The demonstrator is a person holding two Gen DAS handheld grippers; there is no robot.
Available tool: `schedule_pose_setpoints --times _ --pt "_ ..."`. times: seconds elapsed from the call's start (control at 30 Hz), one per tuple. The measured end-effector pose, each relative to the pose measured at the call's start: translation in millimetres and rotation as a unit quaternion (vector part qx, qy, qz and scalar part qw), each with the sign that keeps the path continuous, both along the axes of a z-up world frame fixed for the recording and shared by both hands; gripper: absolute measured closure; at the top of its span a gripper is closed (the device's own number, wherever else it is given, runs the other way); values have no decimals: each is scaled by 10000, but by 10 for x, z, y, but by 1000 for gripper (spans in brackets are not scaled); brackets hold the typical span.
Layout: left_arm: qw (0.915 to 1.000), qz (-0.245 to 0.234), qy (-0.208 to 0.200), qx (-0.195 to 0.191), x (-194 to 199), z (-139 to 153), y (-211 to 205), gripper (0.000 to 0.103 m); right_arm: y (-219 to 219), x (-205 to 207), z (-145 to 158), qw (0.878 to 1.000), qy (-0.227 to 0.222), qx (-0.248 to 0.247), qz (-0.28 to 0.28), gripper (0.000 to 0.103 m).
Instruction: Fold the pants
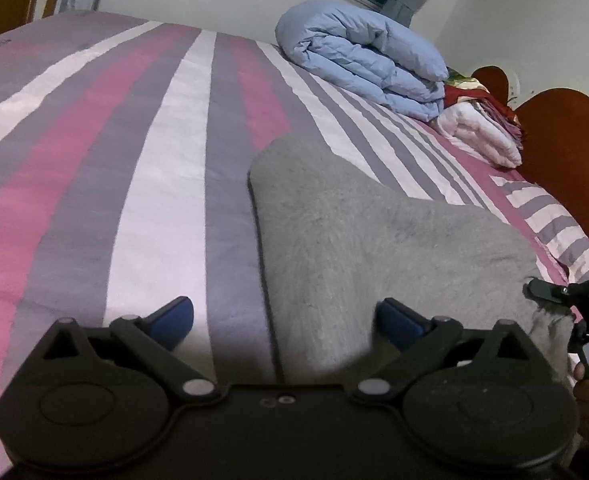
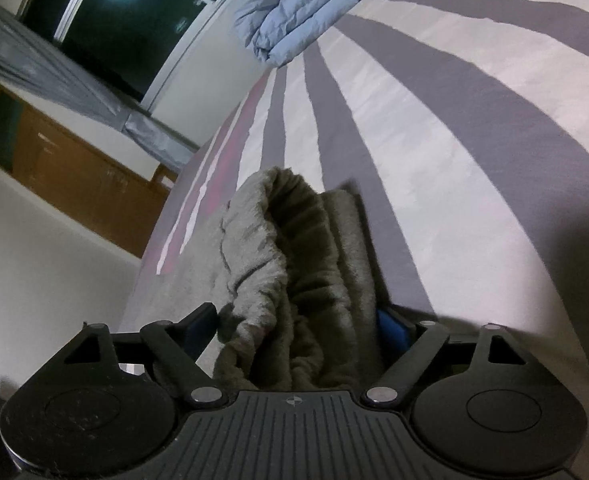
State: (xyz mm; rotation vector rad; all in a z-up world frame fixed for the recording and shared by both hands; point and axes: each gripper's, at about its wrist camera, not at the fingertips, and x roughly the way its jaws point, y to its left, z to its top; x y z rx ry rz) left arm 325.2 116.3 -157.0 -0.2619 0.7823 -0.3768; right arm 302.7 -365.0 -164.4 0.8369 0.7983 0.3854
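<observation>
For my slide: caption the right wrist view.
Right gripper open around bunched grey pants on a striped bed.

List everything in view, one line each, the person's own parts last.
pants: one, grey fleece, on the bed, waistband between the right tool's fingers
bedspread: one, pink, grey and white stripes, covering the bed
duvet: one, light blue, folded, far side of the bed
blanket: one, white with red trim, folded beside the duvet
headboard: one, dark red, right edge
window: one, dark, grey curtain
left tool: open over the pants' edge
right tool: open, pants between
hand: one, holding the right tool
</observation>
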Motion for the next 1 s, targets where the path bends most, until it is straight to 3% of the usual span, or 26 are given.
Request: schedule_pose_setpoints --times 0.27,0.5,0.6,0.67,0.77,0.8,0.83,0.9,1.0 --pt "9982 -491 171 -300 204 -82 -18 12 186 207 -21 9988 3 -278 392 15" --pt "9905 -1203 442 -502 262 -94 63 18 129 281 -58 9974 15 -216 687 26" --pt "9849 -1284 688 -937 340 -153 34 19 152 310 -59 9969 -3 -259 747 26" --pt "9745 -1498 854 -1436 405 -203 -2 19 181 340 -55 9970 0 -255 736 26" --pt "9668 -1658 934 -1704 459 -268 6 19 151 358 -55 9968 9 -189 774 26" --pt "9644 -1667 948 -1821 459 -281 51 24 137 354 -55 9966 13 -177 804 26" --pt "9649 -1641 953 -1814 454 -296 91 38 127 349 -56 9964 11 -177 827 26" --pt "9665 -1463 985 -1864 459 -356 183 54 109 333 -55 9964 -7 -186 833 26" --pt "9632 -1248 1050 -2136 509 -432 209 55 166 350 -98 9973 -64 -231 699 26"
